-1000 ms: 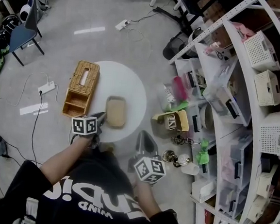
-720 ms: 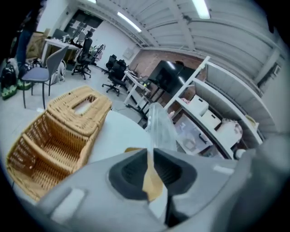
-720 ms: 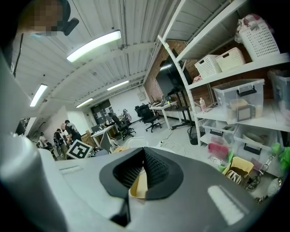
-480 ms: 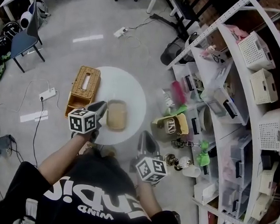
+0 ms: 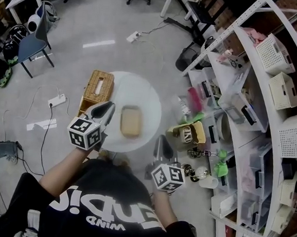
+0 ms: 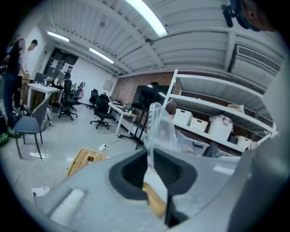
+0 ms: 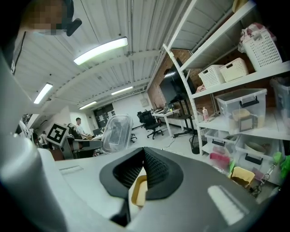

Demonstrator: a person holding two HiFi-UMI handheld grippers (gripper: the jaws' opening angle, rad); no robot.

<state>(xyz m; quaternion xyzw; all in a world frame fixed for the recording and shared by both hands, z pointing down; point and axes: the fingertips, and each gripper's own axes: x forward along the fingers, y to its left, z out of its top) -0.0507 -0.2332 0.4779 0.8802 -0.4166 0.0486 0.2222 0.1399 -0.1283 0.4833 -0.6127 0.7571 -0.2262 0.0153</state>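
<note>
Left gripper (image 6: 150,156) is pinching a clear plastic lid (image 6: 161,129) by its rim. The jaws are closing down to the thickness of that edge, and the lid is standing upright out of the pads, edge-on to the camera. Right gripper (image 7: 144,164) is carrying nothing, its jaws resting together. From there the lid is showing broadside, up and to the left, beside the left gripper's marker cube (image 7: 58,132).

Below and ahead of both grippers, a tan open container (image 5: 130,121) is sitting on the round white table (image 5: 150,97). A wicker basket (image 5: 97,87) is lying just beyond the left gripper, at the table's edge.

Judgement: the lid is looking light, thin, springy and slick. It is likely to be best held at the rolled rim, its stiffest part, with a firm but uncrushing pinch, since the flat centre would probably be bowing and slipping.
</note>
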